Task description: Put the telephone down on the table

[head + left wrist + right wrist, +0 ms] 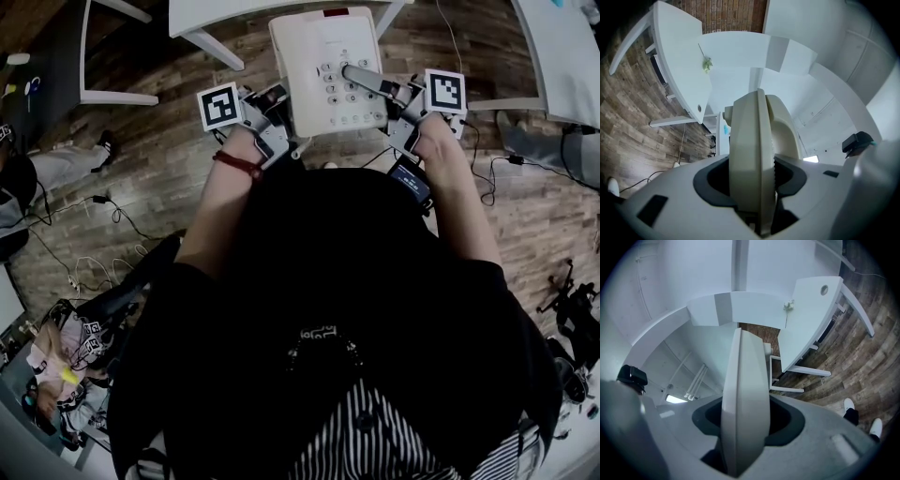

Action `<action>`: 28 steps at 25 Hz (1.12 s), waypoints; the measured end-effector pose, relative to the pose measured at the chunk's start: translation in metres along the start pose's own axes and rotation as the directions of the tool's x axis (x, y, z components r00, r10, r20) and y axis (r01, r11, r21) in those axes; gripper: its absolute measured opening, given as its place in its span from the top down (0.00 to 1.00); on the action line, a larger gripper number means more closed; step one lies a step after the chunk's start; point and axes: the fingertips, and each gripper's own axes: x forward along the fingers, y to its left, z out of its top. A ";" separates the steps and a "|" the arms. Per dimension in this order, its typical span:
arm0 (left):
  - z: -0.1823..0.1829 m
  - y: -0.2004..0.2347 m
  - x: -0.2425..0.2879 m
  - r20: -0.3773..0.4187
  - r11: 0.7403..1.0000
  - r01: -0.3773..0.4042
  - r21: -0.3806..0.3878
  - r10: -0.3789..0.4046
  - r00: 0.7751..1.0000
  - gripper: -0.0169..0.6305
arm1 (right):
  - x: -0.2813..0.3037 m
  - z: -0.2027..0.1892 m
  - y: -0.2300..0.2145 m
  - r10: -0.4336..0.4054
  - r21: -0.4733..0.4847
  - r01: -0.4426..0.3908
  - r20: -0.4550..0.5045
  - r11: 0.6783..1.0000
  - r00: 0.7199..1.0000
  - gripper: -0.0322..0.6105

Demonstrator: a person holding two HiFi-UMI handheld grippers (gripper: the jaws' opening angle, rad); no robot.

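One telephone (314, 66), cream plastic, boxy with rounded corners. Face up in the head view: plain strip down its left, grey keys (339, 94) on its right, a small dark red patch at the far edge. Some keys covered, so not countable. Seen edge-on in both gripper views: a thin pale slab (745, 390), and from the left a rounded hump beside the slab (750, 140) with a ribbed seam between.

Held in the air, resting on nothing, above the wooden floor (159, 159) and just short of the near edge of the white table (202, 17).

Two tongs, one on each side. Left tongs (279, 120) spread wide, clamped on the telephone's left side, its thick edge filling the gap between the dark pads. Right tongs (364, 82) about half spread, clamped on the right side, one grey finger lying across the keys, the other underneath.

Two marker cubes, one per tongs: left (220, 106), right (445, 91).

One red wristband (239, 164) on the left wrist.

Two white tables in the head view: the one ahead and another at the upper right (562, 56). Several dark cables (112, 211) on the floor.
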 end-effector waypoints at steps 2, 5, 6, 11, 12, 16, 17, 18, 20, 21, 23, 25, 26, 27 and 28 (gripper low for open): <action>0.015 0.008 0.004 -0.011 1.000 0.005 -0.005 -0.005 1.000 0.68 | 0.006 0.012 -0.008 -0.005 0.022 0.005 0.012 1.000 1.000 0.65; 0.044 0.021 0.008 -0.020 0.999 -0.008 -0.032 0.008 1.000 0.68 | 0.020 0.037 -0.023 -0.028 0.033 0.027 0.018 0.999 0.999 0.65; 0.053 0.022 0.005 -0.019 0.999 -0.010 -0.039 0.009 1.000 0.68 | 0.028 0.042 -0.025 -0.032 0.029 0.032 0.016 0.999 0.999 0.65; 0.108 0.028 -0.022 -0.005 0.997 -0.004 -0.075 0.004 1.000 0.68 | 0.085 0.066 -0.037 -0.051 0.031 0.052 -0.009 0.998 0.999 0.65; 0.121 0.032 -0.029 -0.007 0.996 -0.006 -0.086 0.005 1.000 0.68 | 0.099 0.072 -0.042 -0.057 0.039 0.057 -0.010 0.998 0.998 0.65; 0.175 0.047 -0.048 -0.027 0.993 -0.006 -0.122 0.003 1.000 0.68 | 0.148 0.098 -0.062 -0.087 0.053 0.086 -0.001 0.995 0.996 0.65; 0.184 0.049 -0.051 -0.034 0.992 -0.002 -0.123 -0.002 0.999 0.68 | 0.155 0.102 -0.064 -0.092 0.051 0.092 0.003 0.994 0.996 0.65; 0.189 0.049 -0.052 -0.042 0.992 0.002 -0.122 -0.007 0.999 0.68 | 0.159 0.105 -0.064 -0.099 0.047 0.098 0.009 0.994 0.995 0.65; 0.192 0.046 -0.051 -0.060 0.993 0.012 -0.119 -0.019 0.998 0.68 | 0.160 0.108 -0.060 -0.112 0.039 0.111 0.024 0.993 0.993 0.65; 0.194 0.043 -0.051 -0.069 0.993 0.016 -0.117 -0.024 0.997 0.68 | 0.160 0.109 -0.056 -0.115 0.034 0.114 0.031 0.993 0.993 0.65; 0.197 0.038 -0.050 -0.084 0.994 0.021 -0.108 -0.030 0.996 0.68 | 0.163 0.112 -0.050 -0.113 0.021 0.113 0.040 0.993 0.993 0.65; 0.201 0.036 -0.048 -0.102 0.995 0.022 -0.095 -0.031 0.994 0.68 | 0.165 0.114 -0.046 -0.108 0.014 0.108 0.052 0.994 0.993 0.65; 0.202 0.035 -0.047 -0.110 0.996 0.022 -0.090 -0.032 0.993 0.68 | 0.165 0.115 -0.044 -0.106 0.015 0.105 0.061 0.994 0.993 0.65; 0.203 0.034 -0.046 -0.117 0.996 0.024 -0.087 -0.034 0.993 0.68 | 0.165 0.115 -0.043 -0.104 0.018 0.103 0.069 0.995 0.992 0.65; 0.203 0.033 -0.046 -0.122 0.996 0.025 -0.085 -0.036 0.992 0.68 | 0.165 0.115 -0.042 -0.103 0.020 0.102 0.077 0.995 0.992 0.65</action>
